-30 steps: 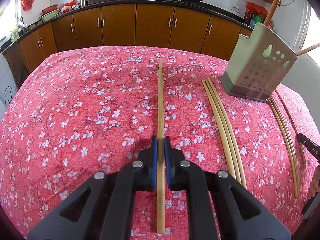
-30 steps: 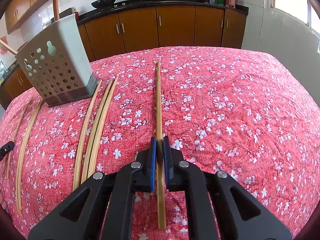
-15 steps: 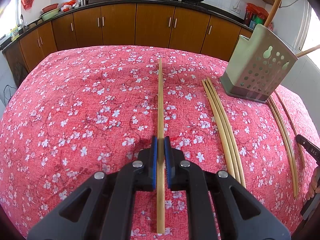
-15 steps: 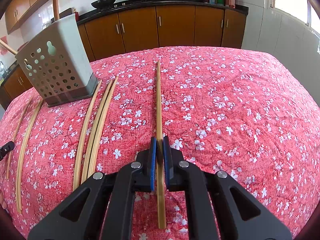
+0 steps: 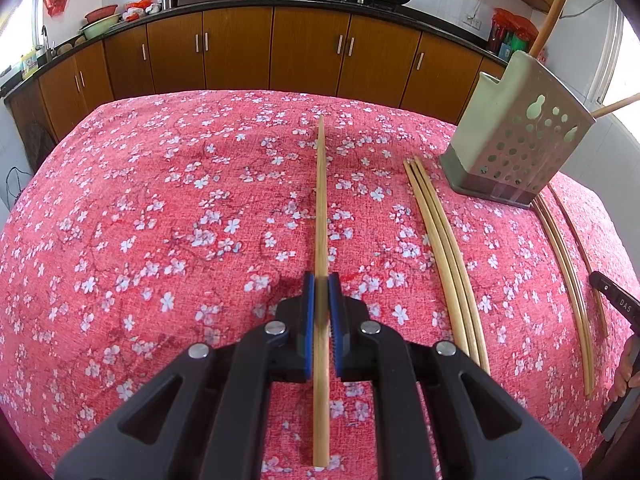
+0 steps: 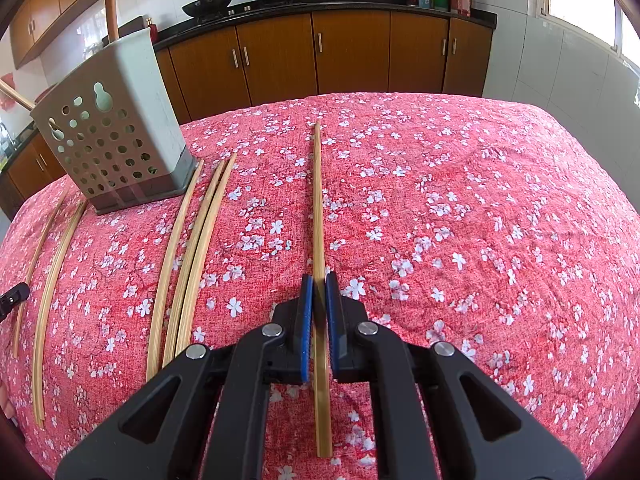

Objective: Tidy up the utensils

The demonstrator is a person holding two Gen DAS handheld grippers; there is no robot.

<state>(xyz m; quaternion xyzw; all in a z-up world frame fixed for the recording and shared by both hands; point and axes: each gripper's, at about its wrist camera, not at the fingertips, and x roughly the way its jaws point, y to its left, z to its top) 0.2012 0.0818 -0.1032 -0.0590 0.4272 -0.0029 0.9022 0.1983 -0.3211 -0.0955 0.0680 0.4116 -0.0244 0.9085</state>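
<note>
My left gripper (image 5: 321, 285) is shut on a bamboo chopstick (image 5: 320, 200) that runs straight ahead over the red flowered tablecloth (image 5: 160, 220). My right gripper (image 6: 319, 285) is shut on another bamboo chopstick (image 6: 317, 200) in the same way. The grey perforated utensil holder (image 5: 516, 140) stands between the two grippers, at the right of the left wrist view and, as holder (image 6: 112, 136), at the left of the right wrist view. Wooden handles (image 6: 110, 0) stick out of its top. Three loose chopsticks (image 5: 444, 248) lie side by side near the holder.
More chopsticks (image 5: 568, 264) lie on the cloth beyond the holder, seen as chopsticks (image 6: 52, 264) in the right wrist view. Brown kitchen cabinets (image 5: 304, 52) with a black counter and woks run behind the table. A hand (image 5: 626, 372) shows at the right edge.
</note>
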